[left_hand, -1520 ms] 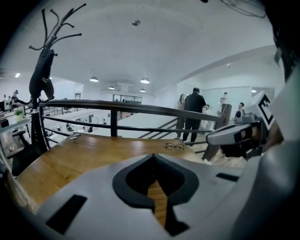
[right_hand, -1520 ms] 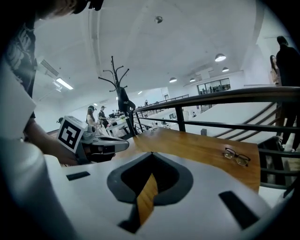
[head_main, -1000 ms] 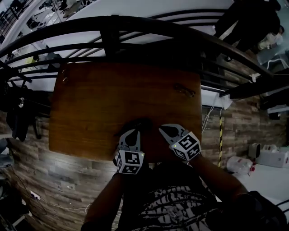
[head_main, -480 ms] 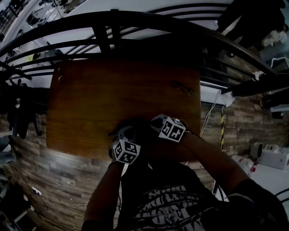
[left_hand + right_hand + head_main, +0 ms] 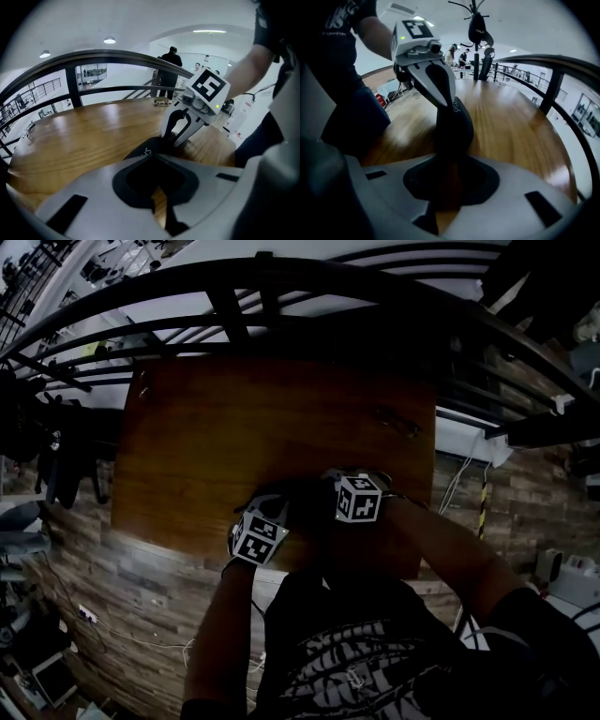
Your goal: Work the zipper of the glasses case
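While the left gripper (image 5: 446, 104) sits clenched, tips against one end of the glasses case (image 5: 457, 124), the right gripper (image 5: 181, 139) has just been spreading its jaws, the case's other end between them. Both dropped onto it within the last second (the right one rolled over). The case is black with pale lettering and sits near the wooden table (image 5: 234, 427)'s front edge.

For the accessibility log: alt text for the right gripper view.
A black glasses case lies on a wooden table between the jaws of the right gripper, which have just been opening. The left gripper sits at its far end.
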The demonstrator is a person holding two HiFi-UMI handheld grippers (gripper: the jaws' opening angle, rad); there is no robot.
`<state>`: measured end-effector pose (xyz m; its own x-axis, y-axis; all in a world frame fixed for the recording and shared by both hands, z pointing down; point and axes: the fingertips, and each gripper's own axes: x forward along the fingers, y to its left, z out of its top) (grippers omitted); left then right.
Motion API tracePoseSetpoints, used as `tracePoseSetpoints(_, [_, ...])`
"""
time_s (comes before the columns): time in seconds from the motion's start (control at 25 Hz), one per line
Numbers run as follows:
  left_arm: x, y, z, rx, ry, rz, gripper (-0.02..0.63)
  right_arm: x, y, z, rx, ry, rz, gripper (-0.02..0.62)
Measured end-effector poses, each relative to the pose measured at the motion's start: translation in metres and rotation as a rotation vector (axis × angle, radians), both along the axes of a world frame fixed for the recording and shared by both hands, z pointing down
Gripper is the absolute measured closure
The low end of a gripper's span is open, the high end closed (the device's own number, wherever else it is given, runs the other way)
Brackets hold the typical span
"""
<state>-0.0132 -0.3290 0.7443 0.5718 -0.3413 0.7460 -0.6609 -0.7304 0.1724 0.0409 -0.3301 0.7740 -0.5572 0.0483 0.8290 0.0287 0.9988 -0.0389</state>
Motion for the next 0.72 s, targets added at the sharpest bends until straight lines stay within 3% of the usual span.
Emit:
tracePoseSetpoints(0.2, [0.000,0.000,0.002,-0.026,0.012,0.023,0.600,0.005,-0.003,0.002,0.024,0.014,-0.102,0.586])
tracePoseSetpoints(0.44, [0.000,0.001,0.000,0.014,-0.003,0.025,0.600,-0.010,-0.036,0.006,0.171,0.052,-0.165,0.597])
tracePoseSetpoints(0.56, [0.006,0.002,-0.002,0.054,0.007,0.042,0.599,-0.020,-0.062,0.007,0.227,0.047,-0.131,0.598])
tracePoseSetpoints(0.72, [0.008,0.007,-0.010,0.103,0.039,0.054,0.598,-0.029,-0.059,0.001,0.082,0.011,-0.124,0.598])
